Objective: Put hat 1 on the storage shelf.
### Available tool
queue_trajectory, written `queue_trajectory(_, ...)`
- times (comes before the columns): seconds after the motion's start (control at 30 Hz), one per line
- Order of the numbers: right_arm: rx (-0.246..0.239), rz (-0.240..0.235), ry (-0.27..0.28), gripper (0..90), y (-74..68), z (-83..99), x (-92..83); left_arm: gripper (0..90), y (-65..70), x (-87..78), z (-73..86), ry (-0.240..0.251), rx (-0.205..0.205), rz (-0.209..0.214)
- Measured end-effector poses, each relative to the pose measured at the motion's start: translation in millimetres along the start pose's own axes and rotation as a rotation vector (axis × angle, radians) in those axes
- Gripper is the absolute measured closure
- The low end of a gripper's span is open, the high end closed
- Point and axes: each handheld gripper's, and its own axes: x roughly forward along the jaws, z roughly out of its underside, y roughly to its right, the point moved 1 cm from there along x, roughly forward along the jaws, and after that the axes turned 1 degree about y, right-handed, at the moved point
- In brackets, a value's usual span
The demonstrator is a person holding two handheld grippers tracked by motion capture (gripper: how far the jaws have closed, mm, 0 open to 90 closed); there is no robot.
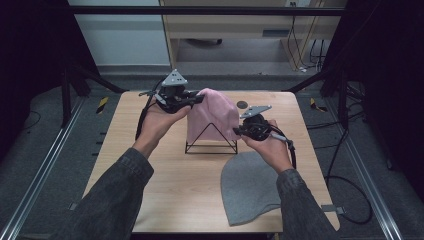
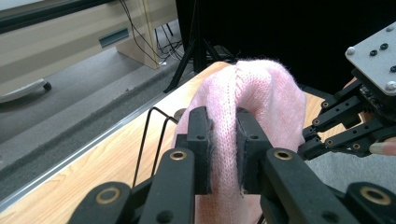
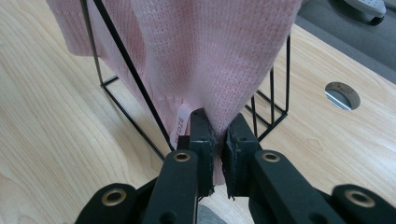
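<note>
Seen from above, two forearms in dark grey denim sleeves [image 1: 120, 192] reach in from the near edge over a light wooden table [image 1: 165, 200]. Closest to the person, on the right part of the table, a flat grey knitted beanie hat [image 1: 247, 187] lies with its rounded top pointing toward the near edge, partly under the right forearm.

Just beyond it, the right hand holds the right gripper [image 1: 239, 131], a black two-jaw tool with a grey three-cornered plate on top. Its jaws are nearly together, pinching the lower hem of a soft pink knitted beanie hat [image 1: 212, 117]. In the right gripper view the pink knit hangs down into the narrow gap between the two black jaws, with a small fabric label [image 3: 180, 123] beside them.

The pink hat is draped over a black wire stand shaped like a triangle on a rectangular base [image 1: 211, 142], which sits at the middle of the table. The hat covers the peak of the stand; the thin wire legs and base show below the hem.

Farther back on the left, the left hand holds the left gripper [image 1: 199, 98] at the upper side of the pink hat. In the left gripper view its jaws clamp a fold of pink knit near the hat's crown.

A small round grey hole cover [image 1: 242, 104] sits in the table behind the hat. Beyond the table lie grey floor and a pale wooden desk [image 1: 235, 25].
</note>
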Motion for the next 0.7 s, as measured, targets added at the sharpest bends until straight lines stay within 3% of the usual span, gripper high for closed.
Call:
queue_trajectory(0.47, 0.016, -0.007, -0.006, 83.6, 0.4, 12.2, 3.3, 78.0, 11.6, 3.9, 6.3, -0.005, 0.008, 0.028)
queue_trajectory(0.7, 0.013, -0.004, 0.022, 83.6, -0.9, 10.0, -7.5, 78.1, 18.0, -5.0, 2.1, 0.007, 0.02, 0.035)
